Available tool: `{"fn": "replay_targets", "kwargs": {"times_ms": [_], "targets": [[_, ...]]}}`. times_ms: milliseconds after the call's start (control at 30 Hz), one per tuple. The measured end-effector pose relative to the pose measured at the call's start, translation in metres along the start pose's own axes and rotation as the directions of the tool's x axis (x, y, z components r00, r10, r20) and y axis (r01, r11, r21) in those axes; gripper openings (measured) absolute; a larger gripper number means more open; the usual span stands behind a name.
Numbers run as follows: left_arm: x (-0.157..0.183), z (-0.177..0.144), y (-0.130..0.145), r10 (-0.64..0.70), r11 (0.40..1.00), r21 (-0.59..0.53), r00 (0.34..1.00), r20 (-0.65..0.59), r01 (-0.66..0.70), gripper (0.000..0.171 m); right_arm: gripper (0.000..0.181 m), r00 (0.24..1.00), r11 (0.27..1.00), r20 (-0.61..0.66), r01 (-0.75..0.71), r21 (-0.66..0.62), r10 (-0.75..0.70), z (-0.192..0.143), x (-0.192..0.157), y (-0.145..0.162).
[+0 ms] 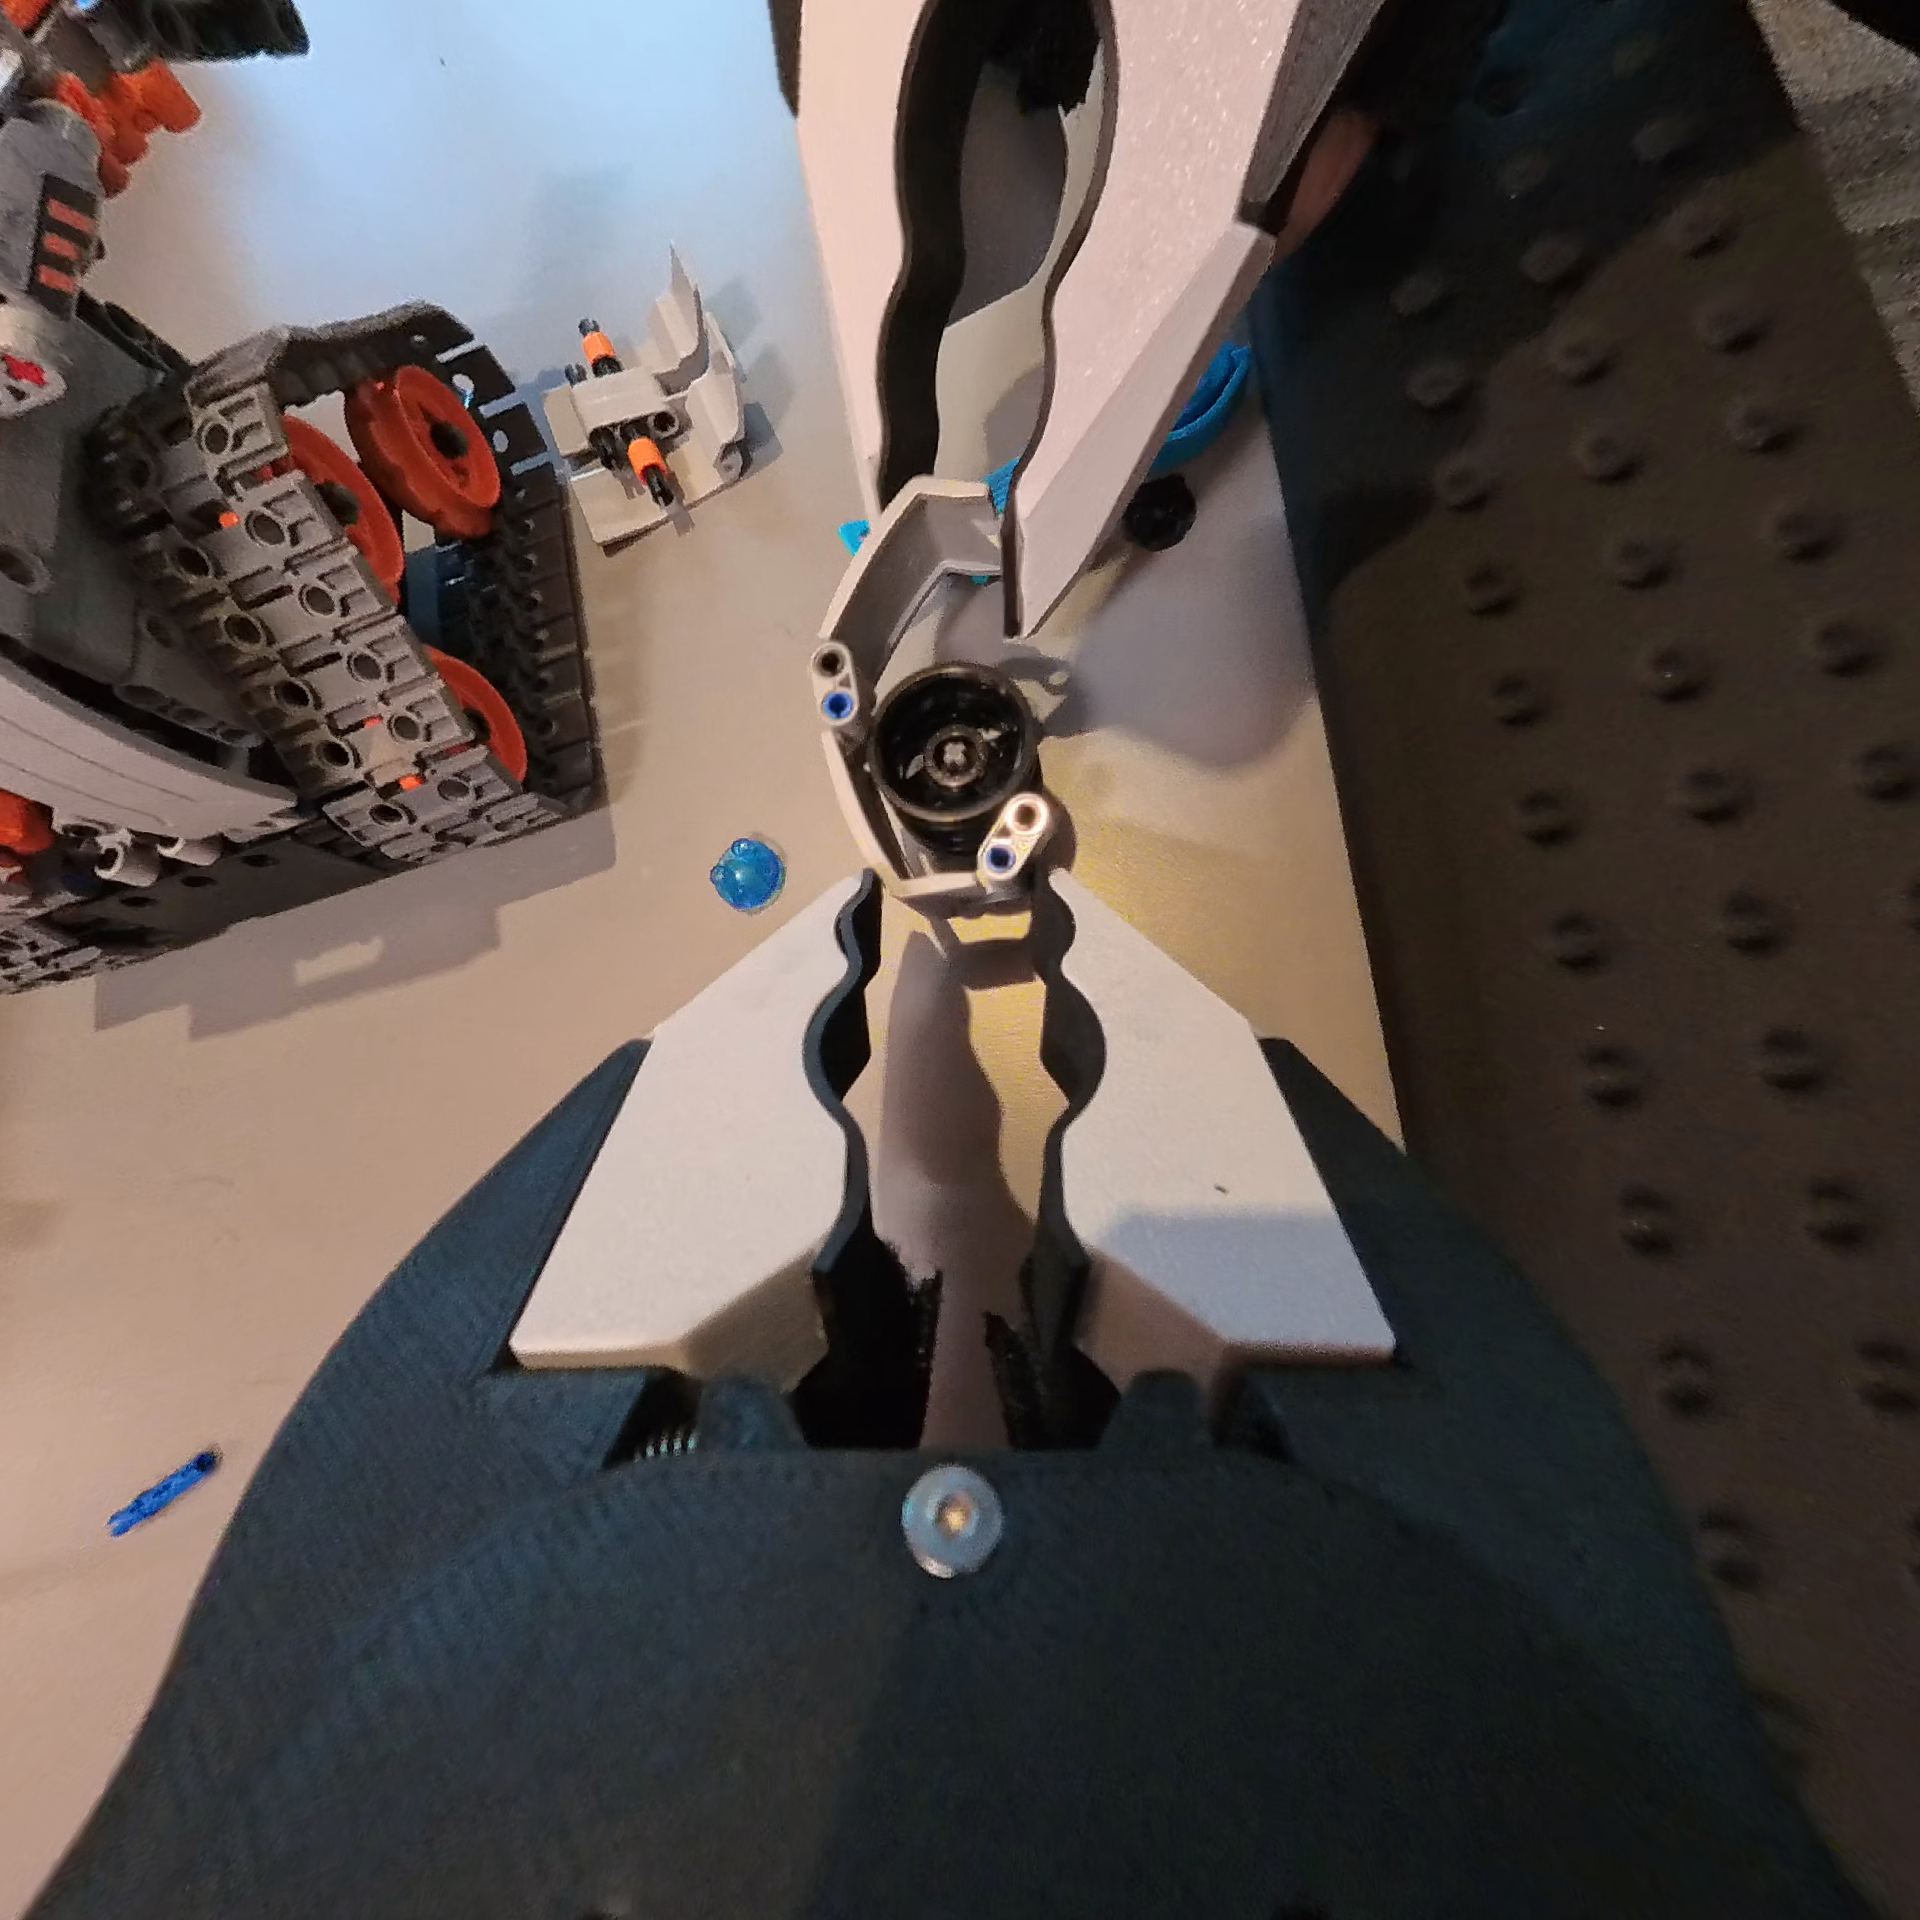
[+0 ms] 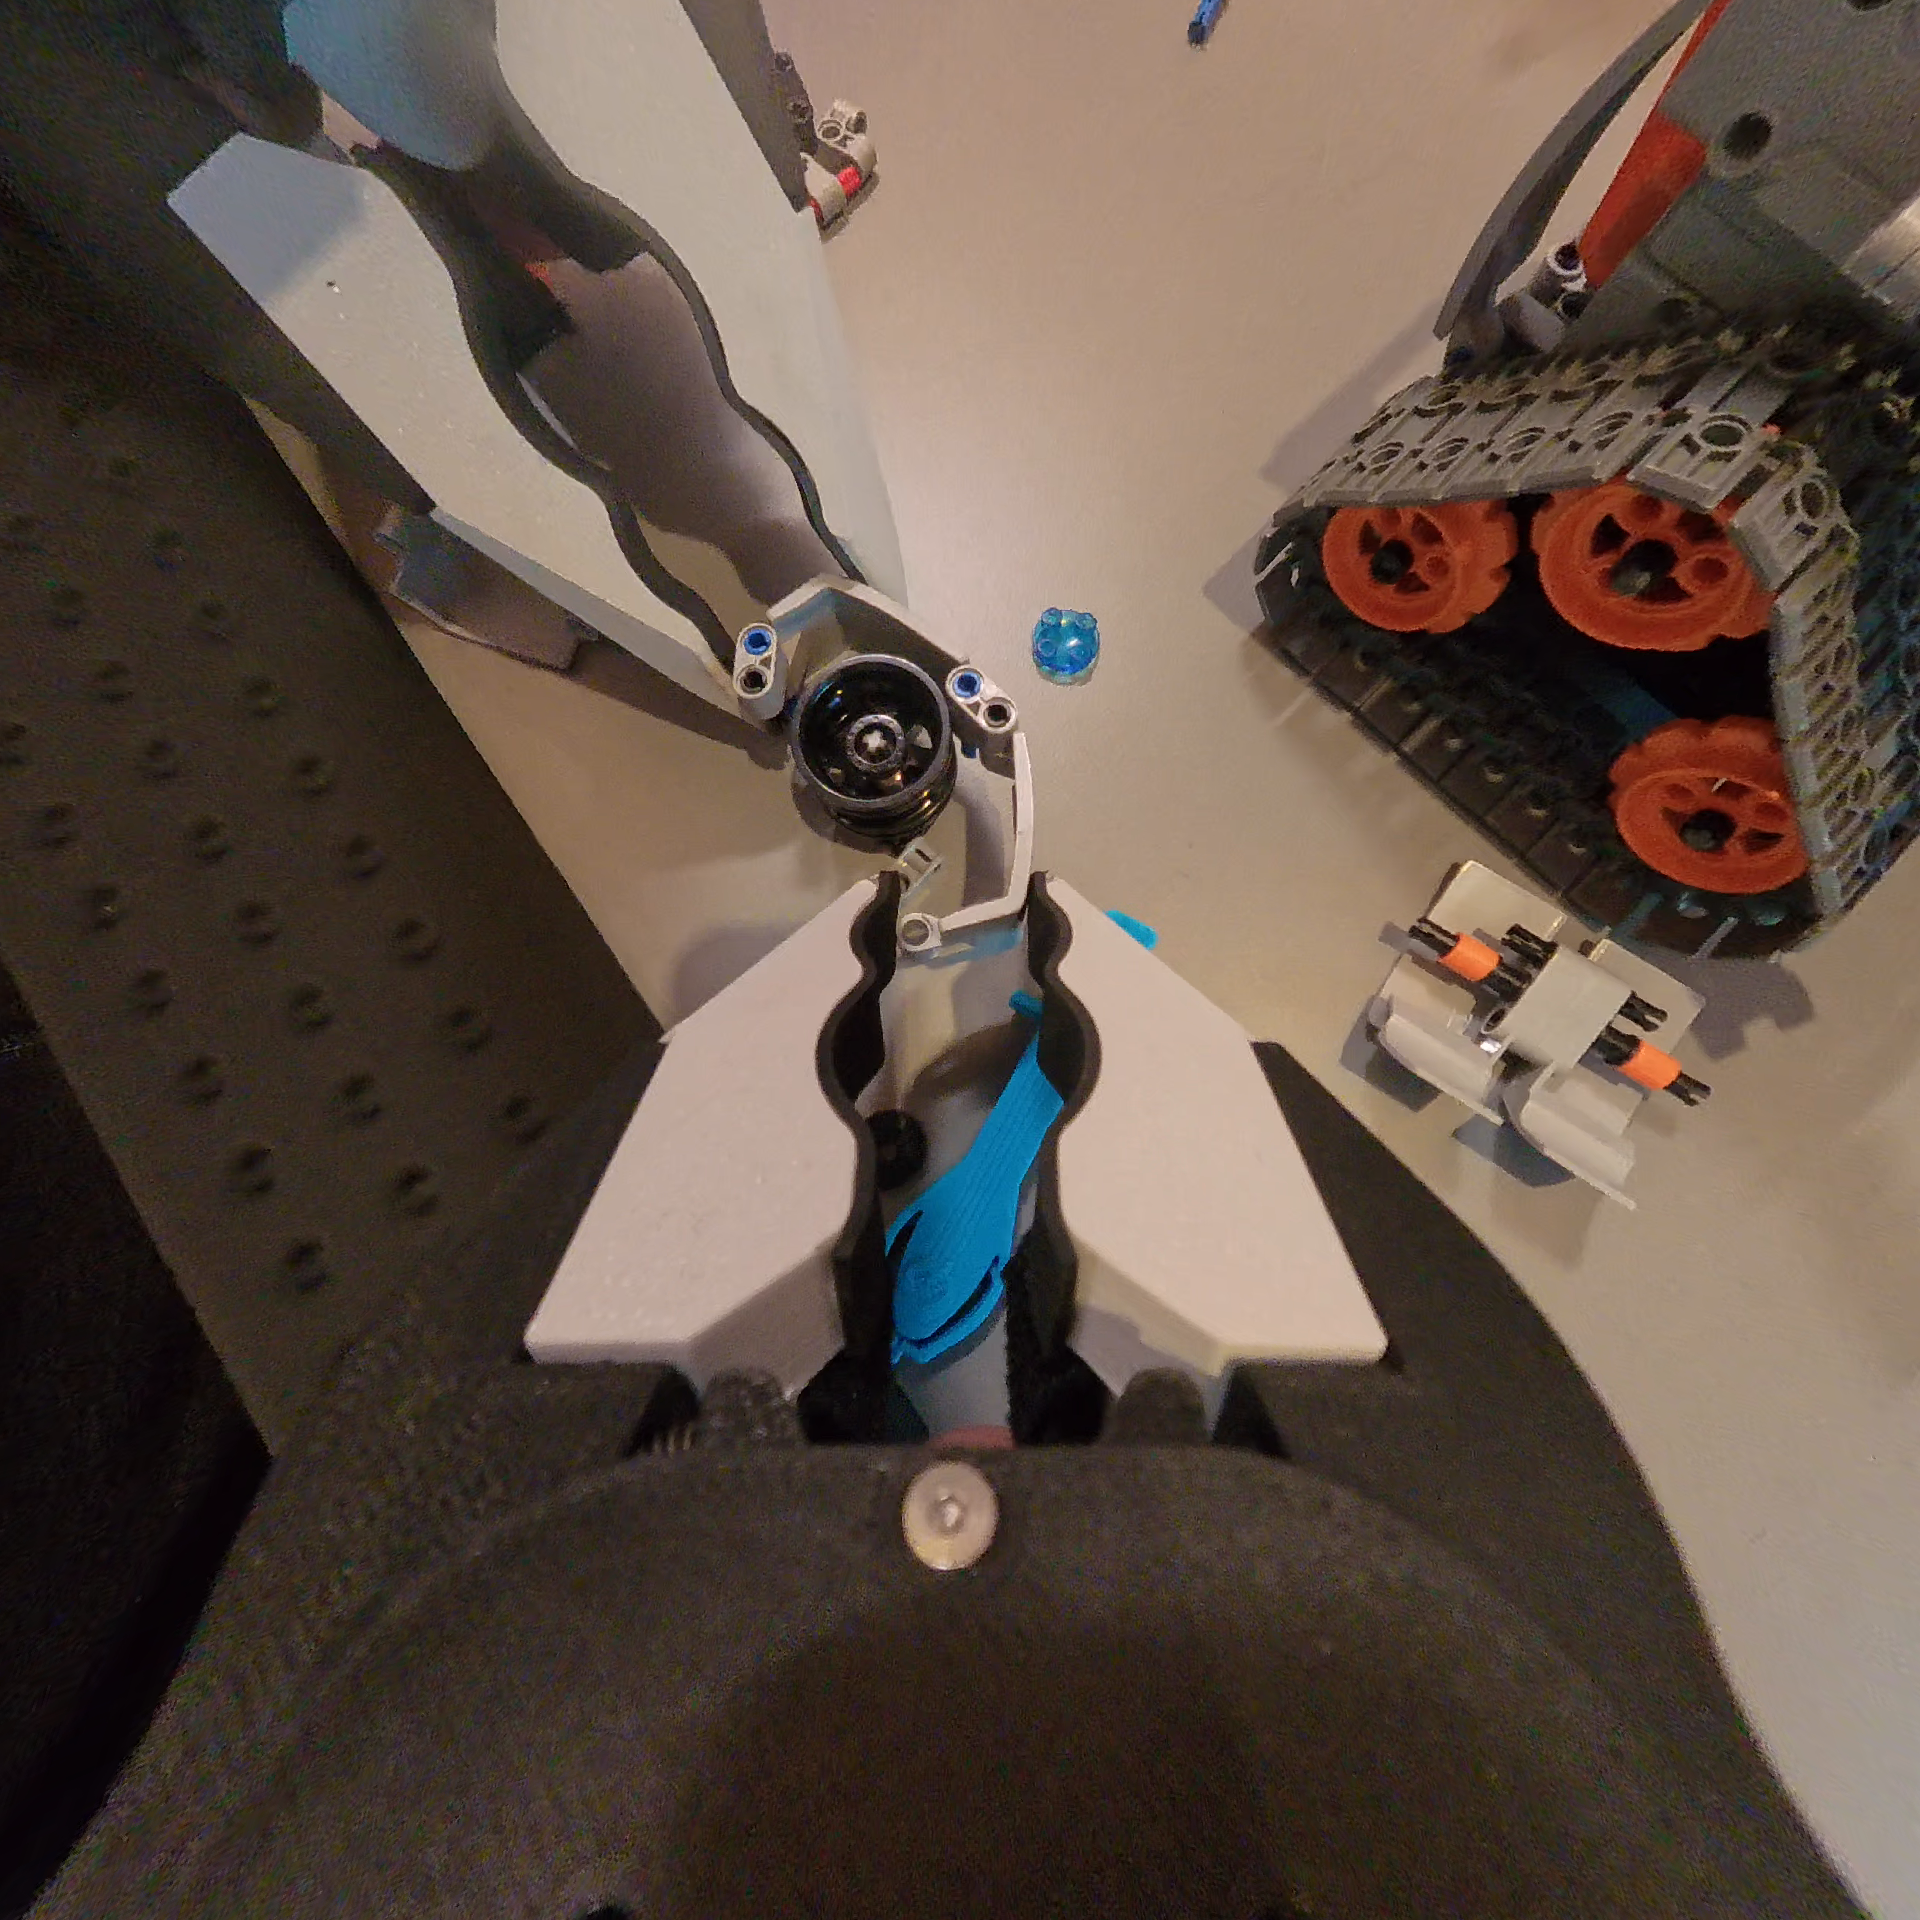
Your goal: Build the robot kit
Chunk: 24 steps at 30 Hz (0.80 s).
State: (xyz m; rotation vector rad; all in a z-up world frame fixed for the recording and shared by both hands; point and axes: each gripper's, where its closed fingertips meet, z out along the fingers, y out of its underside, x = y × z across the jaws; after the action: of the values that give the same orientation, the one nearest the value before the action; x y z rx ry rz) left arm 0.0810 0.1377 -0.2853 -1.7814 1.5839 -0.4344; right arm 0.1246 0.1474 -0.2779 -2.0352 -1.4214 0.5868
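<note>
Both claws pinching the same little grey wheel-arch piece over the table

Left wrist view: left gripper (image 1: 961, 894) is nearly closed, nipping the bottom edge of the grey fender assembly (image 1: 914, 665) with its glossy black wheel hub (image 1: 951, 753); the right gripper (image 1: 1023, 582) clamps the top. Tracked model (image 1: 343, 623), ribbed treads and orange sprockets, sits well apart, unattached.

Right wrist view: right gripper (image 2: 961, 899) is narrow on a thin curved panel (image 2: 1013, 831), a blue ribbed piece (image 2: 971, 1195) lying below its fingers. Translucent blue stud (image 2: 1067, 644) loose nearby.
</note>
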Motion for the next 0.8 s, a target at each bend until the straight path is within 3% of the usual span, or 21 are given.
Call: {"fn": "replay_targets", "kwargs": {"times_ms": [400, 667, 800], "targets": [[0.001, 0.000, -0.001, 0.155, 0.986, -0.038, 0.980, -0.128, -0.161, 0.025, 0.024, 0.999, 0.999, -0.030, 0.009, -0.044, -0.011, -0.003, -0.007, 0.009], [0.002, 0.007, 0.002, 0.218, 0.974, -0.024, 0.953, -0.210, -0.227, 0.024, 0.027, 1.000, 0.996, 0.015, 0.027, -0.084, -0.026, -0.005, -0.014, 0.018], [0.004, 0.009, 0.000, 0.232, 0.970, -0.015, 0.945, -0.232, -0.242, 0.024, 0.032, 0.993, 0.993, 0.023, 0.114, -0.034, -0.113, -0.009, -0.014, 0.003]]}}
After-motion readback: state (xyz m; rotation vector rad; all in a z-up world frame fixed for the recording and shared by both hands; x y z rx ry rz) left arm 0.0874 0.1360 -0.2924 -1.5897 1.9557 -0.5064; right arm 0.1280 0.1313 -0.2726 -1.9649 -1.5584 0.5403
